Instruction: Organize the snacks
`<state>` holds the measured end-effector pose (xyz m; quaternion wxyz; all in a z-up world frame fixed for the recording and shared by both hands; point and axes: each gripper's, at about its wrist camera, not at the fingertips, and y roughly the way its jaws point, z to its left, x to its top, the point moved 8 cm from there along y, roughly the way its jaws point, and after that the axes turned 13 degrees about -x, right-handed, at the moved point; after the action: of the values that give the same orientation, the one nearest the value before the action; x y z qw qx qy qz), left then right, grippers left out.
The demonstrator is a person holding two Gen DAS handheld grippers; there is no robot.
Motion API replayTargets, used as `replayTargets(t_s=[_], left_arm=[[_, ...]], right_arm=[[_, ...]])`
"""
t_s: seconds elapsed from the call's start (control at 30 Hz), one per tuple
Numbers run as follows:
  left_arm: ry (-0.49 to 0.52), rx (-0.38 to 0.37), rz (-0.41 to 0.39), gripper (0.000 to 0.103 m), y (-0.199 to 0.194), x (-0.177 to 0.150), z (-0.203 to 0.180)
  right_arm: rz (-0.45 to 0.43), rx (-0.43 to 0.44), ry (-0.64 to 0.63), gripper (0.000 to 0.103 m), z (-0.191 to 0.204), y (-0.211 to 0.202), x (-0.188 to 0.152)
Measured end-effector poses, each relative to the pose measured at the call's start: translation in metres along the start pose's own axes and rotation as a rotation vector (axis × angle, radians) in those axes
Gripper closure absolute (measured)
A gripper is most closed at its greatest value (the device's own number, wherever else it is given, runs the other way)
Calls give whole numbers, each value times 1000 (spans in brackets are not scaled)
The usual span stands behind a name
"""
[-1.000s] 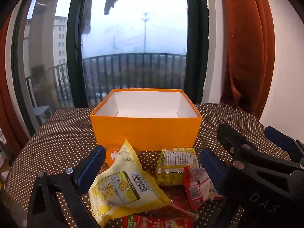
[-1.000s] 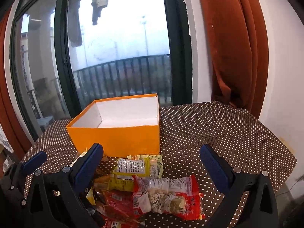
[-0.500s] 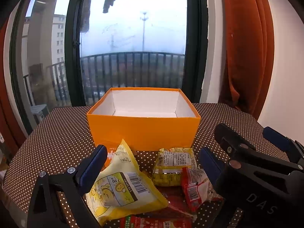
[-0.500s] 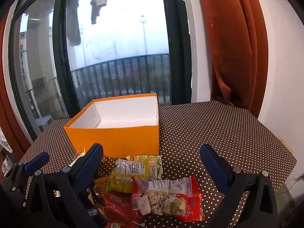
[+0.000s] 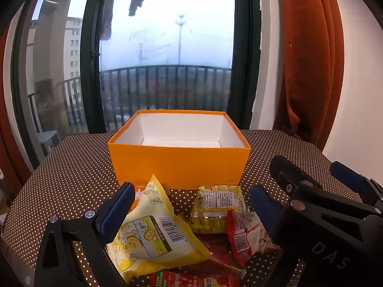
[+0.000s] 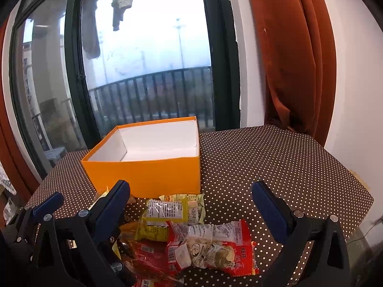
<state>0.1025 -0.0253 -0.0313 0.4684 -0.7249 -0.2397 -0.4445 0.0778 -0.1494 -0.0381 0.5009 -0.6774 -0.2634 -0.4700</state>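
Left wrist view: one orange box (image 5: pixel 178 167), two yellow packets (image 5: pixel 153 234).

Left gripper (image 5: pixel 191 205) and right gripper (image 6: pixel 191 201), fingers spread wide, side by side.

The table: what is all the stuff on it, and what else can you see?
Box: one, orange outside and white inside, open, nothing seen in it, at the back of the table.
Big yellow packet: one, yellow with a barcode, in front of the box, between the left fingers.
Small yellow packet: one, yellow, just in front of the box.
Red and clear packet: one, nearest the right gripper.
Other red packets: at least two, partly hidden under the pile.
Table: one, brown cloth with white dots.
Curtain: one, rust orange, right of the window.
Window: dark frame, balcony railing outside.
Left gripper: black with blue fingers, open.
Right gripper: black with blue fingers, open.
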Motion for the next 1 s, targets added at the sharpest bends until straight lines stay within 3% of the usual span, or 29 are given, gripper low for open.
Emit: replayTargets(t_s=[1.0], left_arm=[[-1, 14, -3, 6, -2, -3, 4]], right_arm=[[-11, 2, -19, 1, 4, -4, -4]])
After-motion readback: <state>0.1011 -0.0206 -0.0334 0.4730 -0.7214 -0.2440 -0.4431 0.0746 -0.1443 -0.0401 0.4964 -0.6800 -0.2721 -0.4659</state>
